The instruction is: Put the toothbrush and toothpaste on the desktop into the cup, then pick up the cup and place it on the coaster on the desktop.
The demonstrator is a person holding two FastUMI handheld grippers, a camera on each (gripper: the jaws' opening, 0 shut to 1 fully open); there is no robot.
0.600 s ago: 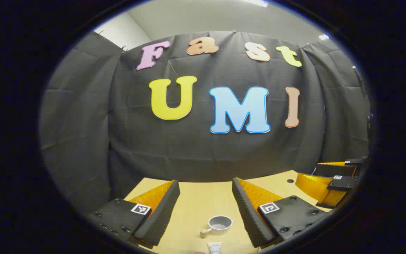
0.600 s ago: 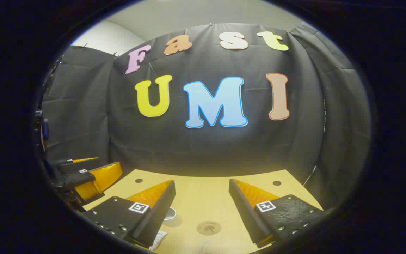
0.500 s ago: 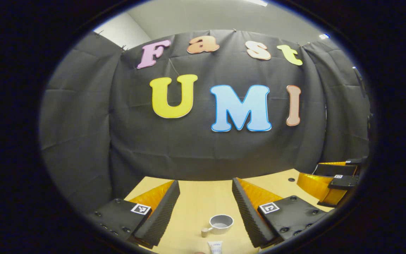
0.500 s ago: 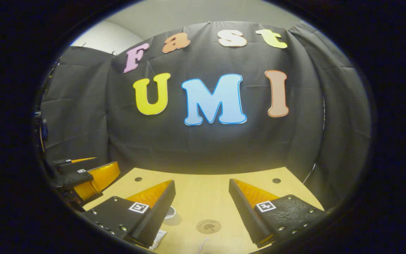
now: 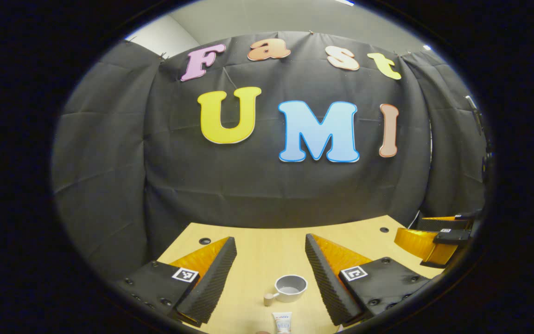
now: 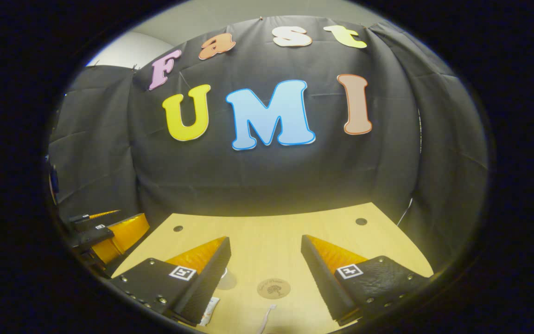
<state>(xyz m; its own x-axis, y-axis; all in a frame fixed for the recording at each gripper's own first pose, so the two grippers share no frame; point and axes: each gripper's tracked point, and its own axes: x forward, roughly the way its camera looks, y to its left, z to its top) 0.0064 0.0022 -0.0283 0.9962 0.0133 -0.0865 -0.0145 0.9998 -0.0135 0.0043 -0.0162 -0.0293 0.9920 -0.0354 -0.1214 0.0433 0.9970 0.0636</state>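
Note:
In the left gripper view a small grey cup (image 5: 290, 287) with a stubby wooden handle stands on the light wooden desktop (image 5: 267, 250), with the white toothpaste tube (image 5: 282, 323) lying just in front of it. My left gripper (image 5: 270, 253) is open above the desk, the cup lower down between its fingers. In the right gripper view a round brown coaster (image 6: 273, 288) lies on the desktop; the white end of the toothbrush (image 6: 266, 320) shows in front of it, and the toothpaste tube (image 6: 209, 310) peeks from behind the left finger. My right gripper (image 6: 266, 248) is open and holds nothing.
The black cloth wall closes off the back and sides of the desk. Small dark holes (image 6: 361, 221) sit near the desktop's far corners. My right gripper (image 5: 434, 239) shows at the right edge of the left gripper view, my left gripper (image 6: 104, 232) at the left edge of the right gripper view.
Both views have tilted down a little: the wall has shifted up and more desktop shows. The cup, tube and coaster sit slightly higher in the views. Both grippers stayed open.

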